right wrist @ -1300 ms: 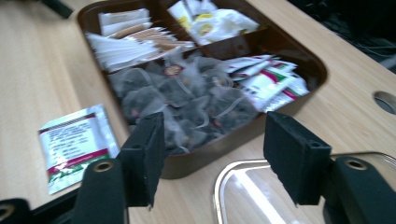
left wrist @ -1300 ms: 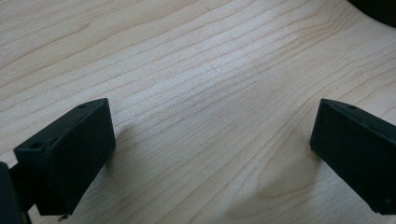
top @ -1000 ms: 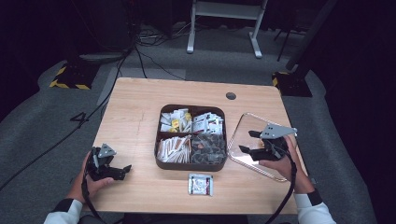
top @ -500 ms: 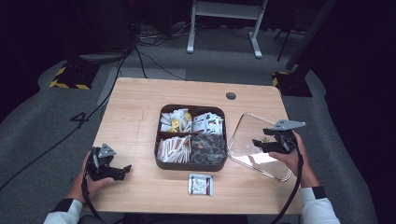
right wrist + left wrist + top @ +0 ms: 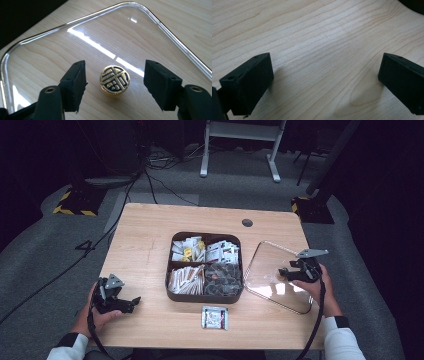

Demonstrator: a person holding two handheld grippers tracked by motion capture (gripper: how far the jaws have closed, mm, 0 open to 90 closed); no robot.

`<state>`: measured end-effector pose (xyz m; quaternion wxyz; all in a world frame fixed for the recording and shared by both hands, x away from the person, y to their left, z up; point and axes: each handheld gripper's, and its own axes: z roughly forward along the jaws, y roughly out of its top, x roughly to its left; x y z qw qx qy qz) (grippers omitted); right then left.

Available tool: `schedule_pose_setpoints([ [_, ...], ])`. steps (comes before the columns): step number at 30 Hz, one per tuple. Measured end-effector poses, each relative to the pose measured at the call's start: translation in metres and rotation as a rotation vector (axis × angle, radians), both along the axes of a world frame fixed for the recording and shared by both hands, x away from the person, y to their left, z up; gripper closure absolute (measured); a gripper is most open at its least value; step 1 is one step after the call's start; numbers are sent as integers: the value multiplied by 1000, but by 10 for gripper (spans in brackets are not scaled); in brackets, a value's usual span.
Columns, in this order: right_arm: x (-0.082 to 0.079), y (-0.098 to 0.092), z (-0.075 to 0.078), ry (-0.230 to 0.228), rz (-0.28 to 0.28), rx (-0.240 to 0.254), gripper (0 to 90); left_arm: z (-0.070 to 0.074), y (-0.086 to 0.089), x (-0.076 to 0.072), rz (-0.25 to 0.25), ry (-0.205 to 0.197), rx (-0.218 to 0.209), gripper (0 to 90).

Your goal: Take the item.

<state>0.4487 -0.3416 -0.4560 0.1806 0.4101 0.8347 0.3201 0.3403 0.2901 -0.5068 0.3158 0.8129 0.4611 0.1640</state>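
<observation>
A clear lid (image 5: 270, 270) lies flat on the table to the right of a dark four-compartment box (image 5: 205, 299) full of sachets. In the right gripper view the lid (image 5: 75, 45) carries a round gold knob (image 5: 115, 81) with a black pattern. My right gripper (image 5: 115, 73) hovers over it, its jaws on either side of the knob with gaps both ways; they have just been closing. In the high view the right gripper (image 5: 287, 274) sits over the lid's right half. My left gripper (image 5: 131, 302) rests at the table's front left, open (image 5: 324, 80) over bare wood.
A small silver packet (image 5: 214, 317) lies in front of the box near the table's front edge. A dark round grommet (image 5: 247, 223) sits at the back of the wooden table (image 5: 145, 240). Beyond the table, cables and stand legs lie on grey carpet.
My right hand has shifted right and sunk lower over the lid. The left hand and gripper have stayed put.
</observation>
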Motion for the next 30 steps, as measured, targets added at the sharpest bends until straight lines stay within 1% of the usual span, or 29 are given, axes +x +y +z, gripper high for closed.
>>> schedule_pose_setpoints([
  [1, 3, -2, -6, 16, -1, 1, 369, 0, 0, 0, 0, 0, 0, 2],
  [2, 3, -2, -6, 16, -1, 1, 369, 0, 0, 0, 0, 0, 0, 2],
  [3, 5, -3, -9, 24, -11, 7, 383, 0, 0, 0, 0, 0, 0, 2],
  [6, 7, -4, -11, 28, -8, 13, 399, 0, 0, 0, 0, 0, 0, 2],
  [14, 11, -1, -19, 48, -4, -6, 456, 0, 0, 0, 1, 0, 0, 2],
  [15, 12, 0, -22, 49, -7, -21, 476, 0, 0, 0, 1, 0, 0, 2],
  [16, 12, 0, -22, 49, -7, -21, 476, 0, 0, 0, 1, 0, 0, 2],
  [17, 12, 0, -24, 54, -5, -9, 492, 0, 0, 0, 0, 0, 0, 2],
  [18, 12, 0, -24, 54, -5, -9, 492, 0, 0, 0, 0, 0, 0, 2],
  [19, 12, 0, -25, 60, -7, 1, 533, 0, 0, 0, 0, 0, 0, 2],
  [21, 12, 0, -25, 59, 7, 11, 573, 0, 0, 0, 1, 0, 0, 2],
  [25, 10, 1, -25, 46, 12, 9, 585, 0, 0, 0, 1, 0, -1, 2],
  [30, 8, -2, -23, 36, 2, 4, 586, 0, 0, 0, 0, 0, 0, 2],
])
